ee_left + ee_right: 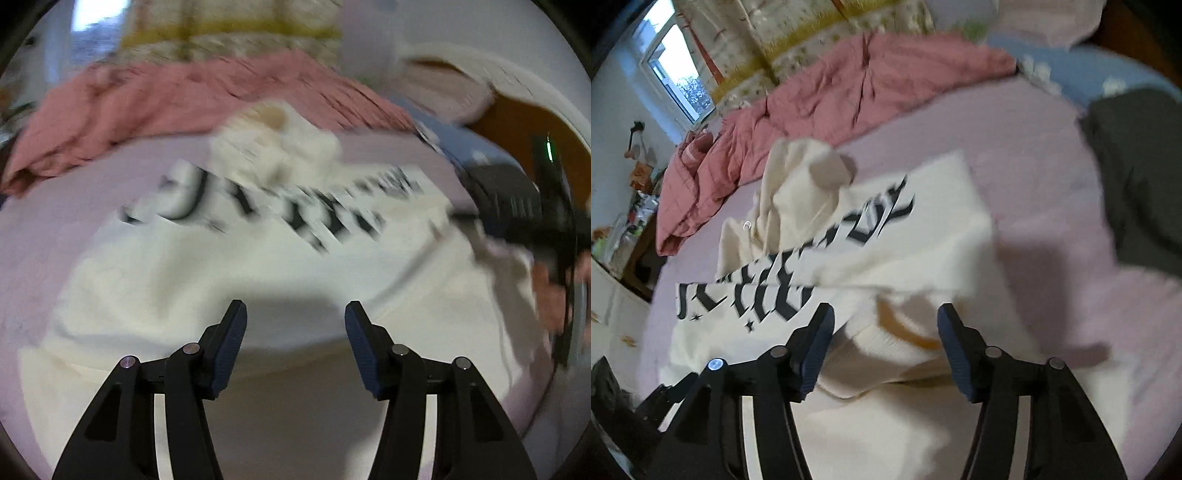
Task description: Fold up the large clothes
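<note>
A cream hoodie with large black lettering lies spread on a pale pink bed sheet; its hood is bunched at the far end. My left gripper is open and empty above the lower part of the hoodie. In the right wrist view the hoodie has one side folded over and a ribbed cuff lies between the fingers. My right gripper is open just above that cuff. The right gripper also shows in the left wrist view at the right edge.
A pink quilt is heaped at the far side of the bed. A dark grey garment lies at the right, with a blue cloth behind it. A window and cluttered shelf are at the left.
</note>
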The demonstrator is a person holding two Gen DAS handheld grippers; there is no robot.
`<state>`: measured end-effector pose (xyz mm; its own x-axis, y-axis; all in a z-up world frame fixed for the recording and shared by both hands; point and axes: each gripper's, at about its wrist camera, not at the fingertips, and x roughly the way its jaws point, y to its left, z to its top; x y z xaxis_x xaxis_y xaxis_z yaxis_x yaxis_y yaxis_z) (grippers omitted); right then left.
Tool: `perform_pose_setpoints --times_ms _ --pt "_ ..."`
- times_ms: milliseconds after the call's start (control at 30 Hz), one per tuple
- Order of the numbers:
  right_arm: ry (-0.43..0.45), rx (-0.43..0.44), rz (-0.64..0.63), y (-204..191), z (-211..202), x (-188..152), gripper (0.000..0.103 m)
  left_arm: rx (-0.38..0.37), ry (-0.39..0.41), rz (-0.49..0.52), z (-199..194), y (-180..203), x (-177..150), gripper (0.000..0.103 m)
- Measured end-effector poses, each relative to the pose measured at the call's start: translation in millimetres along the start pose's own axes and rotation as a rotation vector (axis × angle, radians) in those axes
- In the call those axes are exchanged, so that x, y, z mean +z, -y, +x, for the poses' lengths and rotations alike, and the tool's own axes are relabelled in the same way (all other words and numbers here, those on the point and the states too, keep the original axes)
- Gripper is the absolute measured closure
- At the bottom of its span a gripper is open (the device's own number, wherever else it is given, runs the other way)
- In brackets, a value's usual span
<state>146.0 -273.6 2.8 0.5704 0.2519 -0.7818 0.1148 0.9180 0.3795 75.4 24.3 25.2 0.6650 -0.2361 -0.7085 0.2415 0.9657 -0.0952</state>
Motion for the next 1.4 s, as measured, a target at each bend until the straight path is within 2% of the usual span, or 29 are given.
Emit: perform_pose_setpoints --times_ms 67,100,133,167,233,300,400,433,467,500,533,633,667,700,767,800,833,867,900,933,1000,1067,1100,1133,1200,1233,1267,1333,1400 --pt "-0.037 -0.033 -0.014 -1 11 -4 0.039 0.09 0.073 -0.071 -9 -16 14 0.046" --pt "-0.046 -0.036 -0.021 -1 15 -5 0.046 0.134 0.105 -0.099 -12 -26 23 0.044" --pt "-0.05 -0.045 -0.027 -1 16 -6 0.066 0.159 0.12 -0.109 -12 -34 32 0.042" --pt "-0.041 -0.068 -0.035 -1 17 -7 0.078 0.179 0.122 -0.113 -7 -44 41 0.04" --pt "0.023 -0.053 -0.046 0 7 -6 0.089 0.205 0.081 -0.118 10 -63 54 0.039" --pt "0.174 -0.011 -0.088 -8 -19 -5 0.091 0.222 0.039 -0.164 31 -86 60 0.039" --pt "0.565 0.088 -0.239 -29 -89 -17 0.091 0.23 -0.013 -0.27 52 -116 54 0.04" --pt "0.687 0.077 -0.302 -38 -112 -26 0.092 0.215 -0.008 -0.286 52 -121 51 0.04" --pt "0.718 0.038 -0.323 -42 -118 -29 0.092 0.196 -0.002 -0.292 51 -125 48 0.04" --pt "0.695 0.003 -0.333 -43 -115 -29 0.092 0.187 -0.002 -0.285 51 -127 47 0.04" --pt "0.618 -0.015 -0.327 -39 -102 -25 0.091 0.197 -0.01 -0.266 52 -128 46 0.039" --pt "0.224 -0.081 -0.263 -14 -33 -15 0.09 0.217 -0.083 -0.215 68 -126 42 0.033" --pt "0.126 -0.09 -0.24 -6 -15 -16 0.089 0.214 -0.105 -0.214 74 -126 41 0.033" --pt "0.082 -0.097 -0.215 0 -6 -16 0.089 0.227 -0.117 -0.204 78 -124 39 0.033" --pt "0.137 -0.069 -0.124 14 -13 -12 0.076 0.267 -0.118 -0.16 82 -119 37 0.033" --pt "0.17 -0.06 -0.09 18 -19 -10 0.053 0.284 -0.116 -0.124 83 -112 37 0.043" --pt "0.224 -0.046 -0.037 26 -30 -6 0.027 0.282 -0.115 -0.087 84 -107 37 0.058" --pt "0.249 -0.026 -0.011 29 -37 -4 0.025 0.303 -0.106 -0.043 84 -101 37 0.067" --pt "0.248 -0.002 0.007 32 -40 0 0.025 0.347 -0.084 -0.006 81 -96 36 0.084" --pt "0.22 0.028 0.016 34 -39 4 0.025 0.379 -0.062 0.014 78 -93 36 0.091" --pt "0.069 0.071 0.0 32 -20 10 0.025 0.382 -0.012 -0.001 70 -97 38 0.098" --pt "-0.082 0.024 -0.037 28 8 5 0.038 0.394 0.055 -0.056 56 -107 42 0.101" --pt "-0.093 -0.026 -0.066 24 15 -1 0.05 0.389 0.086 -0.086 50 -113 43 0.101" --pt "-0.062 -0.048 -0.099 17 13 -6 0.061 0.377 0.116 -0.122 43 -119 43 0.101" --pt "-0.013 -0.016 -0.155 4 4 -6 0.092 0.422 0.154 -0.165 34 -127 44 0.101" --pt "0.055 -0.008 -0.194 -4 -7 -6 0.093 0.444 0.168 -0.168 33 -130 44 0.101" --pt "0.18 -0.031 -0.263 -17 -23 -7 0.093 0.454 0.188 -0.174 30 -133 44 0.101" --pt "0.357 -0.108 -0.381 -40 -42 -6 0.096 0.46 0.218 -0.206 24 -138 44 0.101" --pt "0.499 -0.191 -0.436 -58 -47 5 0.096 0.434 0.226 -0.223 22 -143 45 0.101"
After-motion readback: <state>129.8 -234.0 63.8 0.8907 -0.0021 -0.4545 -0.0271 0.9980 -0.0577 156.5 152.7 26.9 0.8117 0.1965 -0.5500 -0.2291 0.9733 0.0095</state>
